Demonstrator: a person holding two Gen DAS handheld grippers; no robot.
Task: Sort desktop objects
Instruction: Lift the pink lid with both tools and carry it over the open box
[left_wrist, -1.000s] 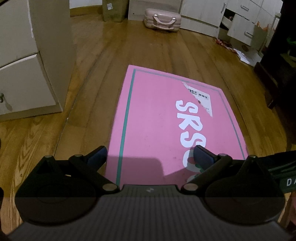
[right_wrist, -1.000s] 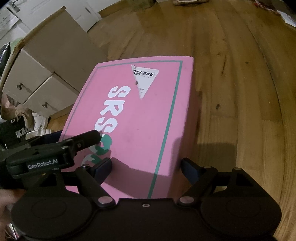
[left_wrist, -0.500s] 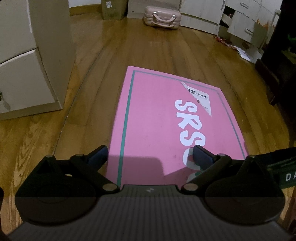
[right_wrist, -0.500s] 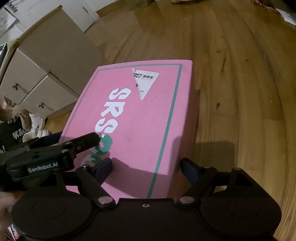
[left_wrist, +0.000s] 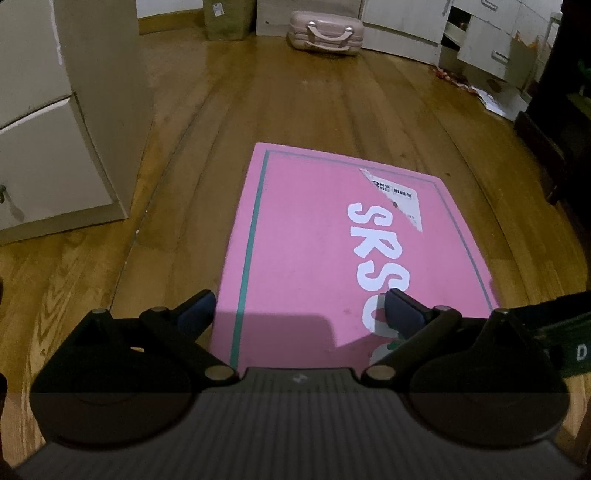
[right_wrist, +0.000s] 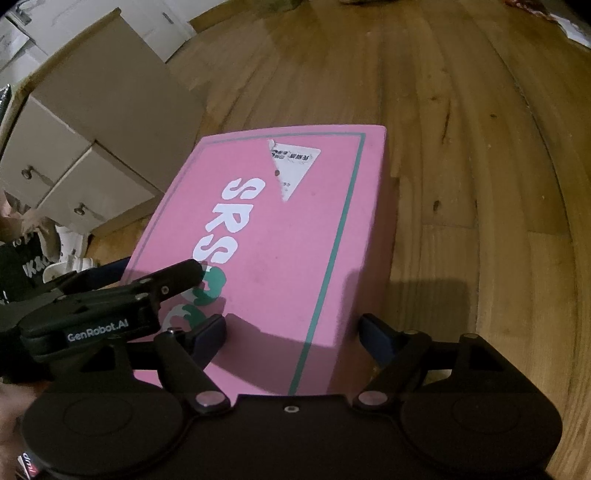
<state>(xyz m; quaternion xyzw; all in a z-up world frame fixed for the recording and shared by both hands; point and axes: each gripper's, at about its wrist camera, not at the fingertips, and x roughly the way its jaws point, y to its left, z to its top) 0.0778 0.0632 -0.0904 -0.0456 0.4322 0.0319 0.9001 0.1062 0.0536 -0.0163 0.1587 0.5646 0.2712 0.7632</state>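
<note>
Right wrist view: right claw (right_wrist: 293, 332), wide but closing, straddles the pink box's (right_wrist: 280, 236) corner; left claw (left_wrist: 299, 312) gapes. Both should grip squarely before lifting.

Counted: one pink box (left_wrist: 314, 236), one torn label (left_wrist: 397, 197) on it, one pink suitcase (left_wrist: 325, 31), two grippers, left (left_wrist: 299, 310) and right (right_wrist: 293, 330).

pink box (left_wrist: 314, 240) near edge hidden behind the tongs' body; torn label (right_wrist: 291, 162) print too small to read

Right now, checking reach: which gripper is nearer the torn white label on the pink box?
Right gripper, at the box's label-side edge; left gripper straddles the opposite edge.
</note>
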